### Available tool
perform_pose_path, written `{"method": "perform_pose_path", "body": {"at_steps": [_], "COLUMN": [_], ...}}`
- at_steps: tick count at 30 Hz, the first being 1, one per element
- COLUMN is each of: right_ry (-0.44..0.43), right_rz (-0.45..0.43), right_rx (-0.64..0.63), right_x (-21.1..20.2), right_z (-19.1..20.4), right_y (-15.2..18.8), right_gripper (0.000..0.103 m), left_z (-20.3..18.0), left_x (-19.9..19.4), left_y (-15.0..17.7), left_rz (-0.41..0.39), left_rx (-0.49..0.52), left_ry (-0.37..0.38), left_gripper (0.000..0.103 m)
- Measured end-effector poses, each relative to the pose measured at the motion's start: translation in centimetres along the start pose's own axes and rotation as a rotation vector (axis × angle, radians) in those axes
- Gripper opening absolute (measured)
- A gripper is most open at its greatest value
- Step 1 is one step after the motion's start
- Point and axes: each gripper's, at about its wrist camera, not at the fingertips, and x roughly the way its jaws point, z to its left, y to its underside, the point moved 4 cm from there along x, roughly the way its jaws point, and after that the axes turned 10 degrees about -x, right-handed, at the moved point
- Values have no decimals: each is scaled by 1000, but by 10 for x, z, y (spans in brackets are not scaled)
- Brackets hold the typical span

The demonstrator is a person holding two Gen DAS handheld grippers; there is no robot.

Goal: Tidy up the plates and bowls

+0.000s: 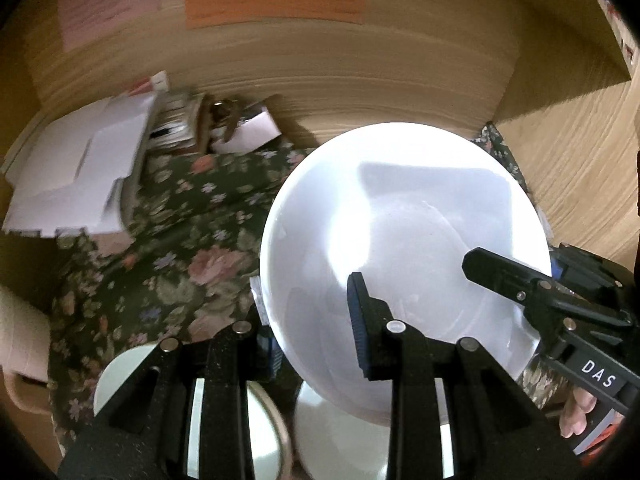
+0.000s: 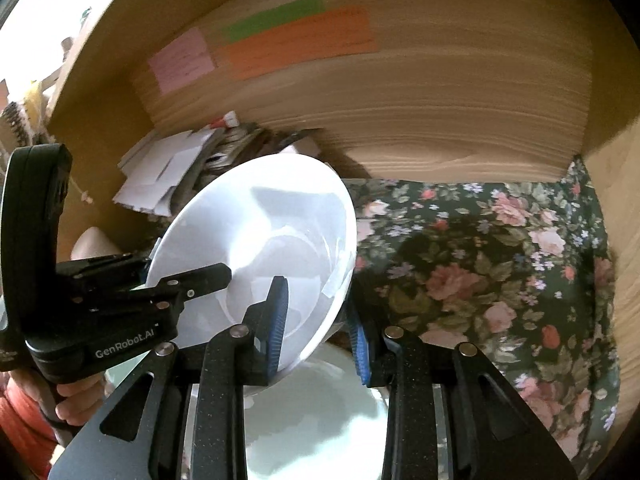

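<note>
Bowl, white and tilted, is hanging above the flowered table, gripped at its rim from both sides. Going from the left in the right wrist view, a hand with a red sleeve is holding the left tool, whose one visible finger is lying across the inside of the bowl; the other finger is hidden behind the wall, so this tool is clenched on the bowl's left rim. Just right of it, the right tool is grasping the near rim, one blue pad inside and one outside. Below the bowl, a white plate is lying on the table. Farther back on the left, loose papers are piled against the wooden wall, which is carrying pink, green and orange notes. Motion blur is smearing the background.
</note>
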Motion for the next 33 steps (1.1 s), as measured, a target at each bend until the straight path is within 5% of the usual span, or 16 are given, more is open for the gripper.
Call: {"method": "perform_pose_path", "body": {"at_steps": [33], "right_ry": [-175], "right_rz": [93], "right_rx": [-112], "right_x": [57], "right_z": [128], "right_y": [25], "right_gripper": [27], "left_z": [137], "left_x": [-37], "left_y": [72], "left_rz": [15], "left_rx": [-228], "left_ry": [-96], "left_gripper": [29]}}
